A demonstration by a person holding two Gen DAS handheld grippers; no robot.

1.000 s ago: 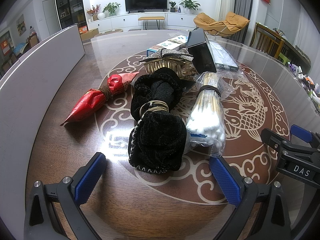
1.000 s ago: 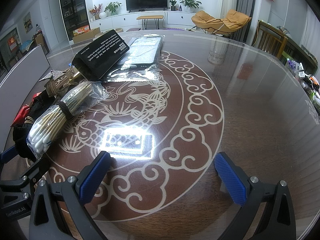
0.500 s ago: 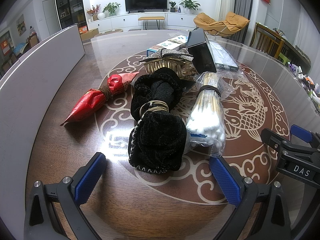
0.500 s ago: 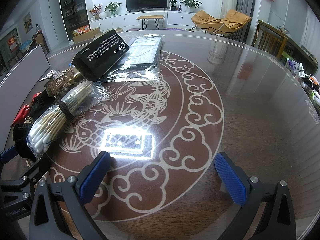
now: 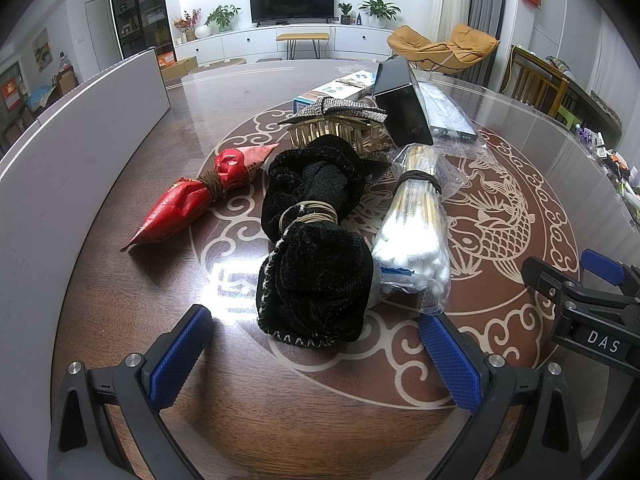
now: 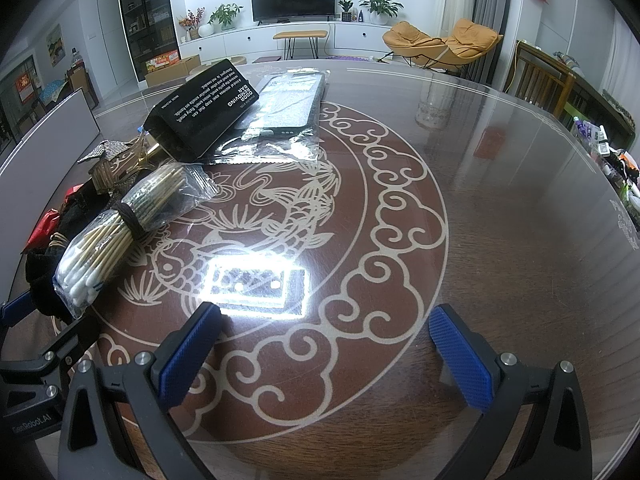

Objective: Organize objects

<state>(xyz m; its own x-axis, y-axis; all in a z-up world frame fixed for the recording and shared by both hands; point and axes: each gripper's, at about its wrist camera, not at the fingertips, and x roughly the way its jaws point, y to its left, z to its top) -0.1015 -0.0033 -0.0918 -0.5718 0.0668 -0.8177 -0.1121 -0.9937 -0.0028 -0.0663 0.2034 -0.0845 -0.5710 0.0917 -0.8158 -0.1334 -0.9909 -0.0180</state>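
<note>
**Both grippers poised, nothing picked up yet**

A round glass-topped table [image 5: 160, 360] holds a clutter of items. Nearest the left gripper [image 5: 320, 356], spread wide and empty, lies a black knitted bundle [image 5: 316, 272], touching a bag of cotton swabs [image 5: 412, 236]. The right gripper [image 6: 324, 356], also spread, faces bare tabletop. The next move likely calls for advancing and closing on the bundle.

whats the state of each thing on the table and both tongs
left tongs: open, empty
right tongs: open, empty
black cloth: bundled, tied with cord
cotton swabs: bagged, banded, lying flat
red packet: tied at middle, lying flat
hair claw: shut
black box: closed, propped at a tilt
</note>
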